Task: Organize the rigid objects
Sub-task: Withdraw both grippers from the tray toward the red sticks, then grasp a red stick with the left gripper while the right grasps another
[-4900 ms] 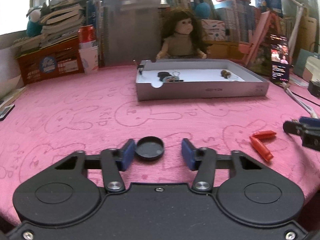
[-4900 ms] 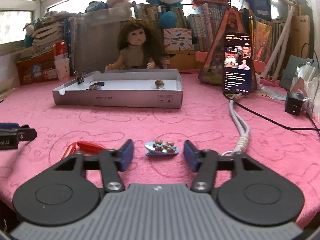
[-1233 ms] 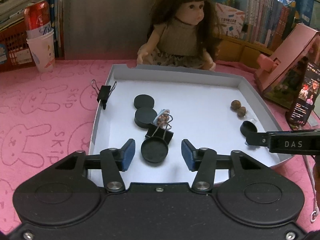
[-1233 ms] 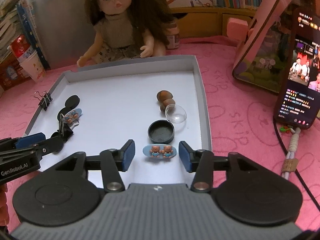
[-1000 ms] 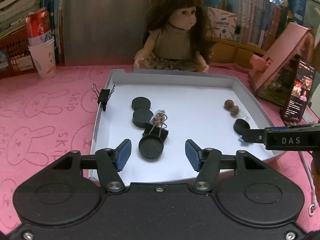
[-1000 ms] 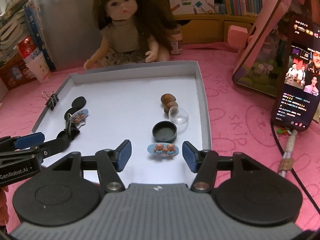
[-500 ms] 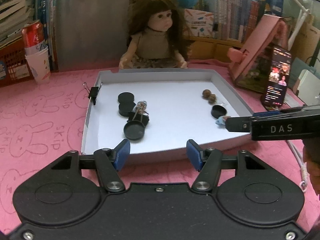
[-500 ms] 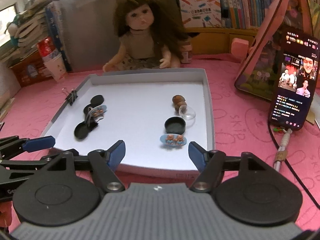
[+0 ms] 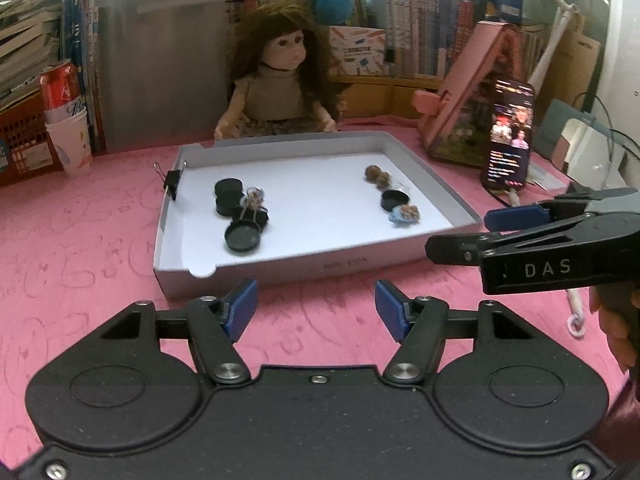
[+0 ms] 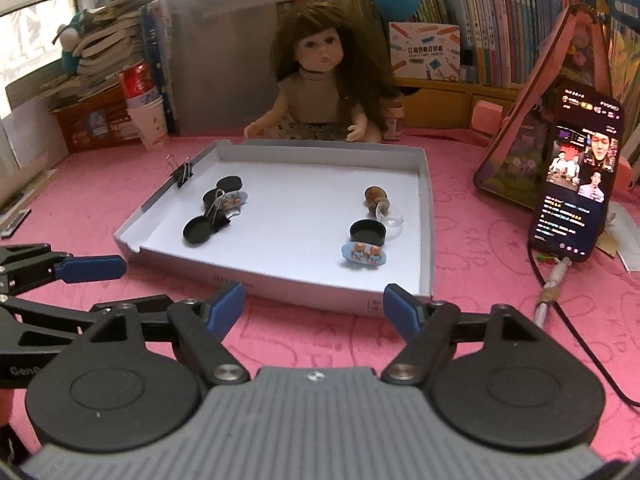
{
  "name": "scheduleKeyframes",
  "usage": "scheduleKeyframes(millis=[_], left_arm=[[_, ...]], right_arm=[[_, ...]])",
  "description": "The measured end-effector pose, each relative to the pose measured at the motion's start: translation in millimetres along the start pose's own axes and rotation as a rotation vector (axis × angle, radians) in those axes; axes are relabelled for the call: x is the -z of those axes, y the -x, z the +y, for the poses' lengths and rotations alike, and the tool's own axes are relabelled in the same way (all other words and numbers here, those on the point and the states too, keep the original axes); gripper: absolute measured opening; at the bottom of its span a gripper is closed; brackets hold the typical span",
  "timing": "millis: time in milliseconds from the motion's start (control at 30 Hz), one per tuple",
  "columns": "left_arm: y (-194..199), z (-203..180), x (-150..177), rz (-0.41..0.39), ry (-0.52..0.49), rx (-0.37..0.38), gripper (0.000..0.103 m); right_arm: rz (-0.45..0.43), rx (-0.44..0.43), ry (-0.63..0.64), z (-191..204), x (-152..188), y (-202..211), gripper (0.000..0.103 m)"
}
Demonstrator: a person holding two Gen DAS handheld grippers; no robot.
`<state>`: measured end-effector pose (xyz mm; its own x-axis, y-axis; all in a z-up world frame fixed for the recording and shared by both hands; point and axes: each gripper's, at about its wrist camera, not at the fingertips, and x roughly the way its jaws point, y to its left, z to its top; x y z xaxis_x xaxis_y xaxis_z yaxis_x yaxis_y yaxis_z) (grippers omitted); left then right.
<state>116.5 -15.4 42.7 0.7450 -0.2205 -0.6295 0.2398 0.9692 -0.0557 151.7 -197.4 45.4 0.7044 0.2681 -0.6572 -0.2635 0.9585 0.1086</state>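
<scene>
A shallow white box tray lies on the pink cloth. Its left part holds an upturned black cap, a binder clip and two more black caps. Its right part holds a blue bear hair clip, a black cap, a clear dome and brown nuts. My left gripper hovers in front of the tray's near wall, jaws opening, nothing between them. My right gripper is also before the near wall, jaws opening and empty.
A doll sits behind the tray. A lit phone leans on a pink stand at the right, its cable trailing forward. A can in a paper cup and stacked books line the back. Another binder clip grips the tray's left wall.
Both grippers have drawn back out of the tray toward the near side and widened. The black cap and the bear hair clip stay lying in the tray.
</scene>
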Motion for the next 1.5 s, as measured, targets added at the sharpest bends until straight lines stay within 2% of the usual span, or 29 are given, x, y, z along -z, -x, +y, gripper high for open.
scheduleKeyframes(millis=[200,500,700,800,867,967,1267,1500], left_arm=[[19,-11,24,0.011,-0.037,0.046,0.063],[40,-34,59,0.058,-0.127,0.146,0.062],[45,-49,73,0.083,-0.17,0.204,0.05],[40,-54,78,0.092,-0.185,0.182,0.042],[35,-54,79,0.106,-0.176,0.161,0.024],[33,-48,80,0.109,-0.149,0.145,0.012],[31,-28,75,0.089,-0.123,0.067,0.009],[30,-14,70,0.072,-0.112,0.01,0.01]], right_arm=[[-0.001,0.004,0.028,1,21,14,0.086],[0.027,-0.019,-0.027,-7,46,26,0.086],[0.038,-0.016,-0.045,-8,55,27,0.086],[0.041,-0.015,-0.048,-7,57,26,0.086],[0.043,-0.02,-0.049,-6,59,27,0.086],[0.044,-0.033,-0.051,-4,63,30,0.086],[0.043,-0.078,-0.054,11,76,36,0.086],[-0.034,-0.024,-0.072,31,91,39,0.086]])
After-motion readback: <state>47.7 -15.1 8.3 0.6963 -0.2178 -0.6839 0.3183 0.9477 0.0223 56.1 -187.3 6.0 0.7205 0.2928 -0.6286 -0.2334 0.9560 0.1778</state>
